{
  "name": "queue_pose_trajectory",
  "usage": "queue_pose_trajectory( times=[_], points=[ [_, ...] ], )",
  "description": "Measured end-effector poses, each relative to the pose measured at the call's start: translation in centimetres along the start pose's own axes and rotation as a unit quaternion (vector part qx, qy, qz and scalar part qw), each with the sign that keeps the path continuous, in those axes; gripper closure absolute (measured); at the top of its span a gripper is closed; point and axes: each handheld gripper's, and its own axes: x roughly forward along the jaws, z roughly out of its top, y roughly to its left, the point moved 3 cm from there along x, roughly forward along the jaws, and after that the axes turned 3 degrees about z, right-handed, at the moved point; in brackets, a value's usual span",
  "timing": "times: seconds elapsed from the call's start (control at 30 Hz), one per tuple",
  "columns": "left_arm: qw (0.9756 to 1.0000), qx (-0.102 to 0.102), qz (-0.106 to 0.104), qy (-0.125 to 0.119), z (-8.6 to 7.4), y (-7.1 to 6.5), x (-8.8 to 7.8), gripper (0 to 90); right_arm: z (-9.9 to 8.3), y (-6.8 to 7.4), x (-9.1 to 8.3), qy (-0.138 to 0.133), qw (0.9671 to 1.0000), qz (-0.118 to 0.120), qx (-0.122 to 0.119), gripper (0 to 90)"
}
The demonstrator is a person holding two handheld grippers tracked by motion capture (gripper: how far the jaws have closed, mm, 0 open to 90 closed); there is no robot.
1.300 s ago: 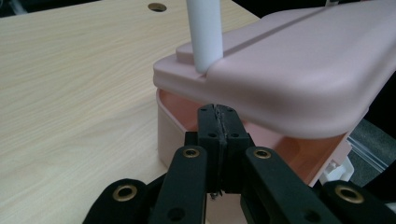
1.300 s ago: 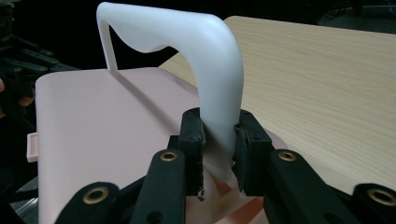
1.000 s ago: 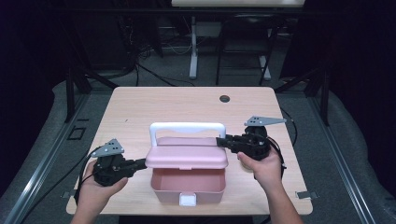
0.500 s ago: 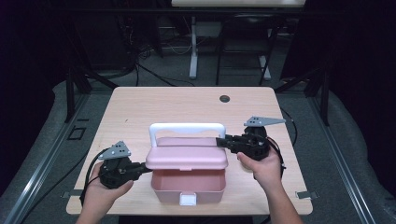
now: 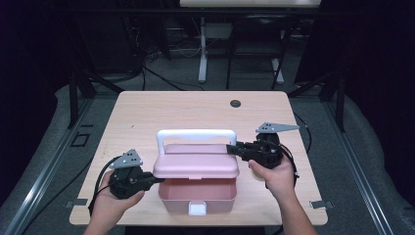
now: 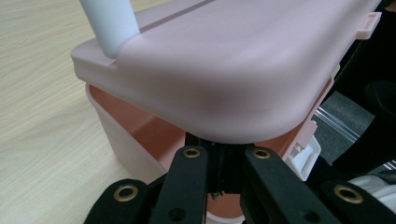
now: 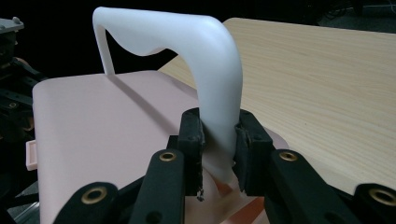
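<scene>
A pink box (image 5: 196,195) sits near the 6 o'clock edge of the wooden surface (image 5: 147,112), in front of me. Its pink lid (image 5: 195,164) is lifted up off the box at the front, so I can see into the pink inside. A white handle (image 5: 195,134) stands up from the lid on the 12 o'clock side. A small white latch (image 5: 197,210) is on the front wall of the box.

My right hand-held gripper (image 5: 230,148) is at 3 o'clock from the box, and my right hand (image 5: 274,174) holds it. Its two black jaws are pinching the white handle near the handle's right foot. In the right gripper view the handle (image 7: 205,70) curves up from between my jaws, and the pink lid (image 7: 107,135) spreads out toward 9 o'clock.

My left hand-held gripper (image 5: 155,180) is at 9 o'clock from the box, held in my left hand (image 5: 110,200). Its tip reaches in just under the left end of the lid. In the left gripper view the lid (image 6: 224,60) hangs over my jaws and hides their tips, so I cannot tell if they are spread or pressed together. The open box (image 6: 126,135) is below the lid.

A small dark hole (image 5: 236,104) is in the surface near its 12 o'clock edge
</scene>
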Motion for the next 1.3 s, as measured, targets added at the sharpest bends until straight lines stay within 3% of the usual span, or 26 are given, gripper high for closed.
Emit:
queue_pose_trajectory(
  times=[0.57, 0.93, 1.3],
  points=[
    [1.0, 0.007, -0.002, -0.003, 0.4, -0.1, 0.0, 89.7, -0.1, 0.1, -0.4, -0.016, 0.9999, 0.004, 0.004, 66.2],
    [0.9999, 0.007, -0.004, -0.011, 1.0, 0.1, -0.2, 89.7, 0.1, 0.6, -2.4, -0.037, 0.9991, -0.016, -0.009, 65.6],
    [0.9996, 0.013, -0.005, -0.026, 1.9, 0.4, -0.4, 89.7, -0.6, 0.6, -3.4, -0.025, 0.9988, -0.039, -0.015, 67.2]
  ],
)
